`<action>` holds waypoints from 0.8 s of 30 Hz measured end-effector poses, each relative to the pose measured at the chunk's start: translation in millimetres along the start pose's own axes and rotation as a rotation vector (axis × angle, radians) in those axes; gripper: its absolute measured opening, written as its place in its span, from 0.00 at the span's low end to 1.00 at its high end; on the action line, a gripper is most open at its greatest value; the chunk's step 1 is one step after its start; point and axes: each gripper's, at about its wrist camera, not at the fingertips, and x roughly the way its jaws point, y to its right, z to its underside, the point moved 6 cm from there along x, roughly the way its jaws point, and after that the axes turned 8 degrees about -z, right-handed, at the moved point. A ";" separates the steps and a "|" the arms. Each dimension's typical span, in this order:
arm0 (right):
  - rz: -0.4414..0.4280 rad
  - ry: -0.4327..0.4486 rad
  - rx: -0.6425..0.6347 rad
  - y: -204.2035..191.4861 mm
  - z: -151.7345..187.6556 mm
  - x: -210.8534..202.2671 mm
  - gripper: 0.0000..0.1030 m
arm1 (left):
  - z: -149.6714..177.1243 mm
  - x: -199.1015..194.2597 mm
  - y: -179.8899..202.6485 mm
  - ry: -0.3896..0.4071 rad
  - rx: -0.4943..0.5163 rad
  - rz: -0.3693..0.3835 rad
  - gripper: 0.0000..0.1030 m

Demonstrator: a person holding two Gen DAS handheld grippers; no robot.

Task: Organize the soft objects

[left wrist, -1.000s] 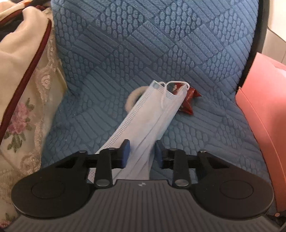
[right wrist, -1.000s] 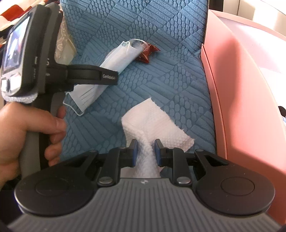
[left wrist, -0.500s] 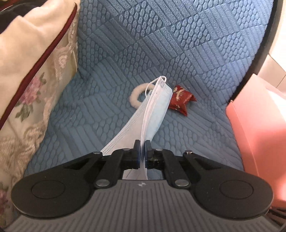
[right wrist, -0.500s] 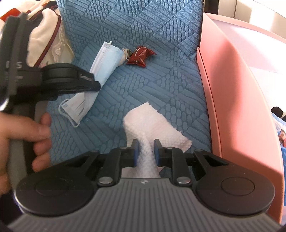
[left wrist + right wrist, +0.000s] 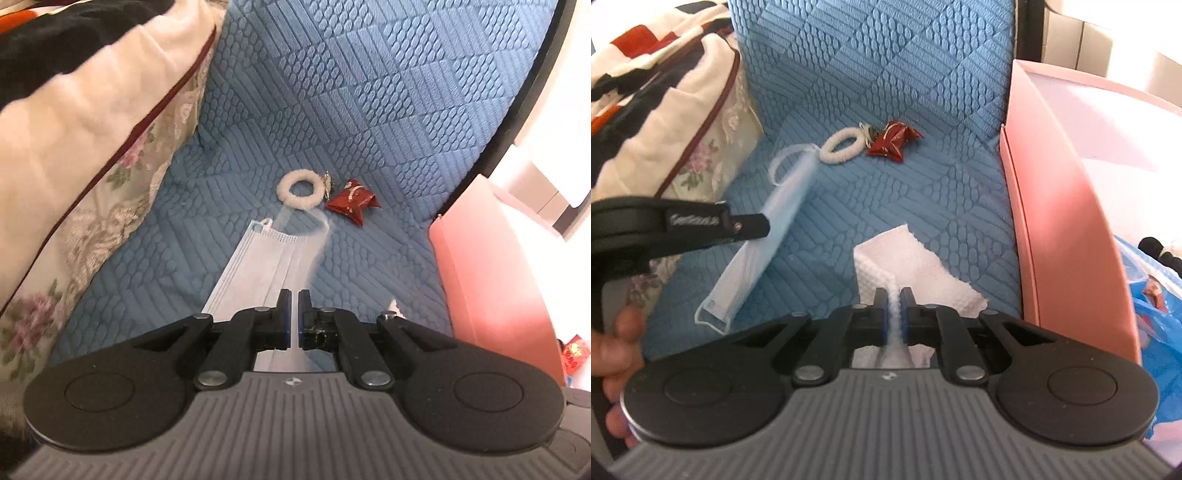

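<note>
My left gripper [image 5: 294,295] is shut on a light blue face mask [image 5: 262,266] and holds it off the blue quilted seat [image 5: 369,110]. The mask also shows in the right wrist view [image 5: 768,229], hanging from the left gripper [image 5: 757,223]. My right gripper [image 5: 894,295] is shut on a white paper towel [image 5: 912,258] that still touches the seat. A white fluffy hair tie [image 5: 301,189] and a red wrapper [image 5: 352,201] lie farther back on the seat; they also show in the right wrist view, the hair tie [image 5: 844,144] left of the wrapper [image 5: 892,142].
A floral cream cushion [image 5: 92,147] leans on the left of the seat. A pink box [image 5: 1082,184] stands along the seat's right side; it also shows in the left wrist view [image 5: 495,280]. A blue plastic bag [image 5: 1160,332] lies beyond it.
My left gripper shut on the mask and lifted it back, uncovering the hair tie. My right gripper closed on the paper towel and pinched it up.
</note>
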 end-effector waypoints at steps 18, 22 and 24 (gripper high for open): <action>0.037 0.016 -0.025 0.1 8.7 -12.7 0.10 | 19.7 23.7 6.6 -0.074 0.061 -0.024 0.57; 0.040 0.012 -0.023 1.3 9.0 -10.4 0.10 | 21.5 23.8 16.1 -0.042 0.121 -0.004 0.57; 0.040 0.012 -0.017 2.2 8.9 -9.8 0.10 | 23.4 27.3 19.0 -0.049 0.140 0.002 0.55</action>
